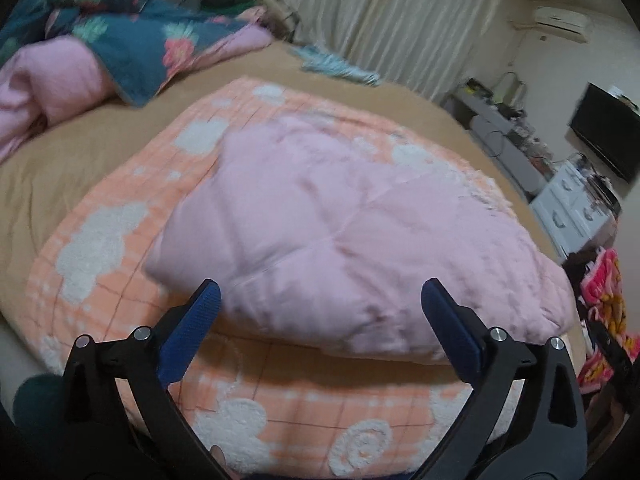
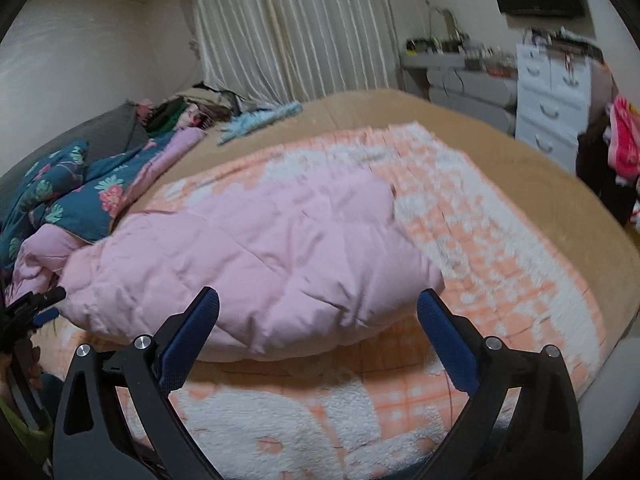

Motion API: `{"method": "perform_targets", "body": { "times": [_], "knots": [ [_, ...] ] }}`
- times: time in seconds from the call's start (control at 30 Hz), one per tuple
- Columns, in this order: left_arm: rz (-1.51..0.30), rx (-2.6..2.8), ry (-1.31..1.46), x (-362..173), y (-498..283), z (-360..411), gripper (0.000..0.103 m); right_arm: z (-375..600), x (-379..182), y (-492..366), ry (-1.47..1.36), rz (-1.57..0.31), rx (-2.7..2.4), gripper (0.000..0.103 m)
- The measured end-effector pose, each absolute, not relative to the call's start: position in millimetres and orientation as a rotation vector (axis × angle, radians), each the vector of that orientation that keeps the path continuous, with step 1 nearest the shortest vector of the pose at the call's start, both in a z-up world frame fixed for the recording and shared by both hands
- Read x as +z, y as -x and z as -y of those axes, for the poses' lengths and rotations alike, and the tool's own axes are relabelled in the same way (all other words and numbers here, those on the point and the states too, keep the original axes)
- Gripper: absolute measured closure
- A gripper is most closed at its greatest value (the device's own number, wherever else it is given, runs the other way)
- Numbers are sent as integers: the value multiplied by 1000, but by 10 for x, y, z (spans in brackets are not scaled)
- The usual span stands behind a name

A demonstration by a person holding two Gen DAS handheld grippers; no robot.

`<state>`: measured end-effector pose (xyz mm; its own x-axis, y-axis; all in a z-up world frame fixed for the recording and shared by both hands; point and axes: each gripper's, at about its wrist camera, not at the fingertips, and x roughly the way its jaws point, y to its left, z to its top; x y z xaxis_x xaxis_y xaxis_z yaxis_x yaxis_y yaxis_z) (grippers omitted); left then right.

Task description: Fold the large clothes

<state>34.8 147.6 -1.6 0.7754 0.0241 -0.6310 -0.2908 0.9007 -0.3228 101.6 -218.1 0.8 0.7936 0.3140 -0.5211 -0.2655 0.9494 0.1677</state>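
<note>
A puffy pink quilted piece (image 1: 344,236) lies folded into a thick bundle on an orange-and-white fleece blanket (image 1: 100,248) spread over the tan bed. My left gripper (image 1: 321,294) is open just short of the bundle's near edge, with nothing between its blue pads. In the right wrist view the same pink bundle (image 2: 256,248) rests on the fleece blanket (image 2: 500,248). There my right gripper (image 2: 318,302) also stands open and empty at the bundle's near edge. The pads touch no cloth.
A dark floral quilt (image 1: 132,36) and a pink blanket (image 1: 44,84) are heaped at the bed's far left. A light blue cloth (image 2: 260,118) lies near the curtains (image 2: 292,28). White drawers (image 2: 552,100), a grey desk (image 2: 460,76) and bright pink clothes (image 2: 624,140) stand to the right.
</note>
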Motion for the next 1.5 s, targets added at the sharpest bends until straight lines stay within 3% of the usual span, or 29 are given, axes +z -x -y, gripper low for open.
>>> {"method": "perform_targets", "body": {
  "times": [0.23, 0.5, 1.07, 1.5],
  "knots": [
    [-601, 104, 358, 285, -190, -1124, 9, 2081, 242, -639, -28, -490, 337, 4],
    [-586, 73, 332, 282, -82, -946, 9, 1941, 330, -314, 25, -443, 333, 4],
    [-611, 46, 264, 16, 81, -677, 9, 1524, -186, -182, 52, -550, 383, 4],
    [-626, 49, 257, -15, 62, -655, 9, 1414, -228, -181, 69, -560, 405, 4]
  ]
}}
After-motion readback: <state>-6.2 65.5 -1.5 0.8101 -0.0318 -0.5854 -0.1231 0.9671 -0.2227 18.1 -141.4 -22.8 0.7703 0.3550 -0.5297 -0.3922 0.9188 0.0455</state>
